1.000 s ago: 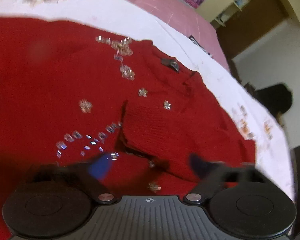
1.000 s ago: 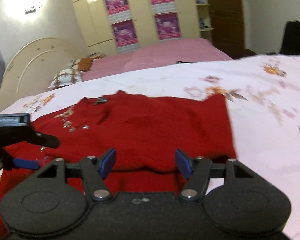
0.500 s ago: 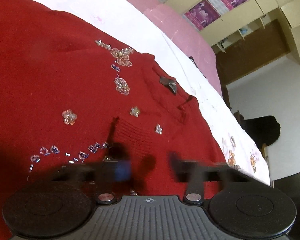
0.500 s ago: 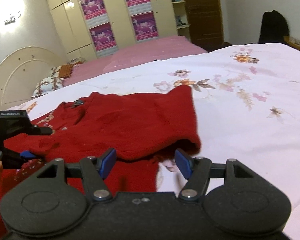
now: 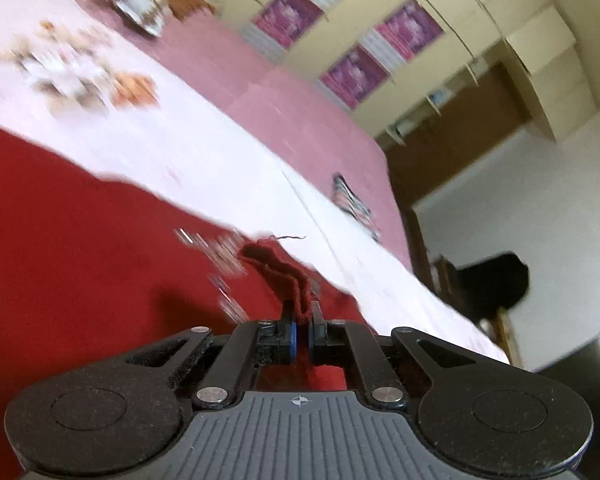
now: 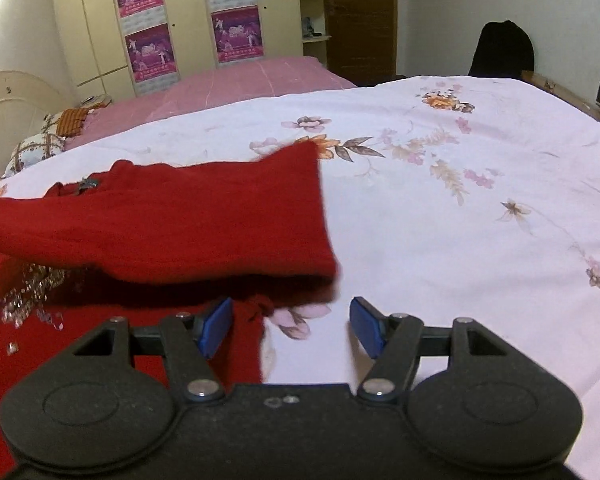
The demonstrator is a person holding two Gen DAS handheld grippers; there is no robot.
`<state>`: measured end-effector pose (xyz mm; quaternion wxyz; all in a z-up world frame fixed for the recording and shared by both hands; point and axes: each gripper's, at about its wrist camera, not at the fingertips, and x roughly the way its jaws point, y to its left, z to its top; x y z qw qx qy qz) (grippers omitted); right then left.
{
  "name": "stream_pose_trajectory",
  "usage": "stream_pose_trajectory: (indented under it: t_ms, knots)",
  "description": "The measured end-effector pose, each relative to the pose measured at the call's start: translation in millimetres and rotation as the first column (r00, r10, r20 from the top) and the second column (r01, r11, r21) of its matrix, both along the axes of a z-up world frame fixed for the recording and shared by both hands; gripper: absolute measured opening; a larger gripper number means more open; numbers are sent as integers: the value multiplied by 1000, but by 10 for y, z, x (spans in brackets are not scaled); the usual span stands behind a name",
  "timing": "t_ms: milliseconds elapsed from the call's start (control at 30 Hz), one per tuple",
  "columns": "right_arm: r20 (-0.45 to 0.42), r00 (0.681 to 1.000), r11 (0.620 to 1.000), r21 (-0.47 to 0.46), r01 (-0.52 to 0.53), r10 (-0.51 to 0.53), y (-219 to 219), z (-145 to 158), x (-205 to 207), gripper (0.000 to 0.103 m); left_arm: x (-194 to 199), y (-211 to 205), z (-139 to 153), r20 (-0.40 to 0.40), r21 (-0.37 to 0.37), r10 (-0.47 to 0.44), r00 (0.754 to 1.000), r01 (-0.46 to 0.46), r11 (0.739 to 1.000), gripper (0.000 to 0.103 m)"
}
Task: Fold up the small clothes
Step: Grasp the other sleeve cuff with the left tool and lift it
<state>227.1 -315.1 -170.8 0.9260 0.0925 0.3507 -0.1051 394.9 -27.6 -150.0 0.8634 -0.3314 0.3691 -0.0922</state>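
A red knitted sweater (image 5: 80,248) with sequin flowers lies on the white floral bedsheet (image 5: 204,160). My left gripper (image 5: 301,320) is shut on a ribbed edge of the sweater (image 5: 288,276), which stands up between the jaws. In the right wrist view the sweater (image 6: 172,220) has a sleeve folded across its body, raised on the left. My right gripper (image 6: 290,326) is open and empty, low over the sweater's right edge and the sheet.
The white floral sheet (image 6: 460,208) stretches to the right. A pink bed cover (image 6: 228,88) and pillows (image 6: 40,144) lie behind. Wardrobes with posters (image 6: 236,28) line the far wall. A dark chair (image 6: 502,50) stands at the right.
My left gripper has shut on the sweater's ribbed edge and lifted it. The folded sleeve has moved left across the body. My right gripper has stayed open and drawn back to the right edge.
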Motion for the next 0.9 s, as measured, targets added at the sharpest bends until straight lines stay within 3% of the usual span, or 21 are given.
stream_pose_trajectory:
  t_ms: [167, 233, 267, 300, 467, 533, 633, 700, 833, 900]
  knots:
    - [-7, 1000, 1000, -28, -8, 8, 127, -45, 171, 57, 123, 512, -59, -18, 45, 86, 996, -85, 995, 5]
    - [-13, 1000, 1000, -24, -18, 18, 162, -62, 220, 36, 154, 587, -195, -51, 68, 90, 995, -86, 994, 5]
    - [-15, 1000, 1000, -9, -25, 25, 171, -67, 231, 18, 166, 593, -280, -72, 81, 87, 994, -81, 993, 5]
    - [-14, 1000, 1000, 4, -23, 23, 186, -66, 228, 14, 177, 592, -357, -93, 89, 82, 992, -74, 993, 5]
    - [-13, 999, 999, -13, 40, -40, 140, -98, 153, 8, 151, 557, -673, -158, 141, 61, 986, -39, 989, 5]
    - [-23, 999, 999, 9, 37, -37, 78, -150, 126, 7, 139, 532, -766, -179, 168, 52, 983, -21, 986, 5]
    - [-47, 998, 1000, 1, -30, 30, 94, -70, 107, 12, 38, 524, -620, -158, 217, 79, 984, -44, 975, 6]
    - [-30, 999, 999, 38, -34, 36, 33, -14, 34, 30, -9, 586, -508, -139, 229, 96, 986, -63, 971, 6]
    - [37, 999, 996, 94, -10, 7, -110, 128, -97, 34, -61, 643, -308, -81, 243, 86, 993, -64, 968, 6]
    - [59, 998, 995, 104, 2, -8, -176, 182, -14, 51, -58, 535, -245, -67, 239, 43, 997, -26, 971, 6]
